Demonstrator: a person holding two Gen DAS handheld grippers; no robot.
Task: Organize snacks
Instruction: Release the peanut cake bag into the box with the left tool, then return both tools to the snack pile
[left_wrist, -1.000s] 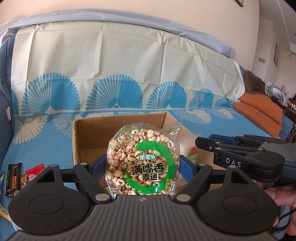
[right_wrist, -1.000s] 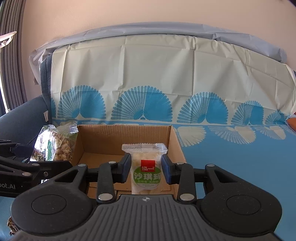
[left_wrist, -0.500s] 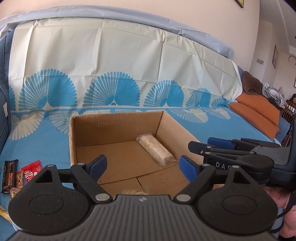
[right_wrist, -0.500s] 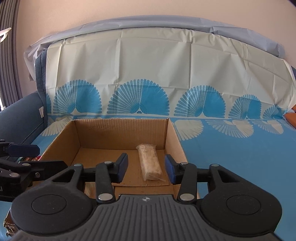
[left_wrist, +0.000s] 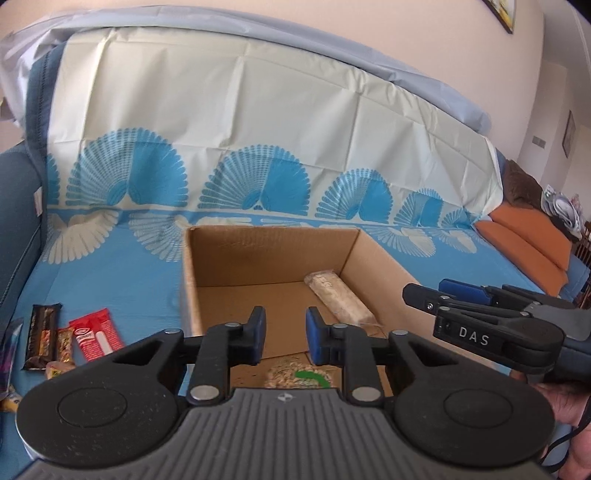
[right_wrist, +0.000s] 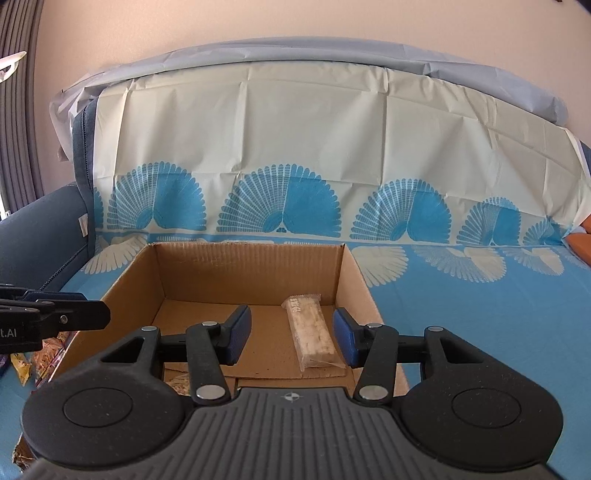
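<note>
An open cardboard box (left_wrist: 269, 254) stands on the blue patterned sofa cover; it also shows in the right wrist view (right_wrist: 354, 273). A pale wrapped snack bar (left_wrist: 338, 297) lies on the box floor at the right (right_wrist: 312, 330). The puffed-grain bag with a green ring (left_wrist: 299, 377) lies on the box floor at the near edge, partly hidden by my left gripper (left_wrist: 283, 339), which is open with a narrow gap and empty above the box. My right gripper (right_wrist: 291, 338) is open and empty above the box's near right side.
Several snack bars lie on the sofa left of the box: a dark bar (left_wrist: 41, 336), a red packet (left_wrist: 96, 334) and small ones beside them. More packets show at the left edge of the right wrist view (right_wrist: 40, 356). Orange cushions (left_wrist: 524, 240) lie far right.
Both grippers opened and let go: the grain bag and the pale bar dropped into the box. My left gripper's fingers have since come closer together and both grippers pulled back a little.
</note>
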